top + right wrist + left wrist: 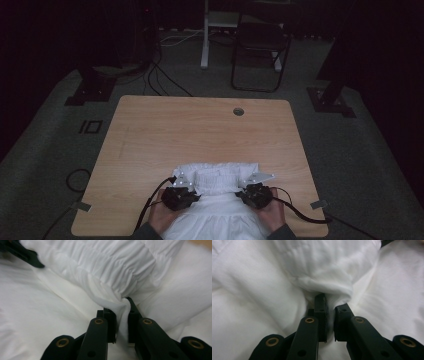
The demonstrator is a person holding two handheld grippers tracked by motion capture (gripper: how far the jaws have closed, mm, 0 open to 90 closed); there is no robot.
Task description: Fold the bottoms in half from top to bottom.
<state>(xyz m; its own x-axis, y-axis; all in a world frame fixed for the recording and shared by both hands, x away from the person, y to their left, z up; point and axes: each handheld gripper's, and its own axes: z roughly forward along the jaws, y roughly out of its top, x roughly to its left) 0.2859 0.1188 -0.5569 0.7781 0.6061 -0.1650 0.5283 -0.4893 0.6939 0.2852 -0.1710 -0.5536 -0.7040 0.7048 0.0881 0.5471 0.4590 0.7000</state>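
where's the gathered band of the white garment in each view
High view: gathered band sits low centre on the table, between the two grippers.
Left gripper view: upper centre, bunched above the jaws.
Right gripper view: upper centre.
Shared landmark: its ruched ridges.

Tabletop [150,135]: light wood, standing on grey floor [360,150], showing a round hole [238,111] toward 1 o'clock.
Lying on it: white garment [220,175] at 6 o'clock, spilling over the near edge.

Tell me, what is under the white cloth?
The wooden table lies under the white cloth. Whatever else sits beneath is covered. Both grippers' jaws pinch its folds.
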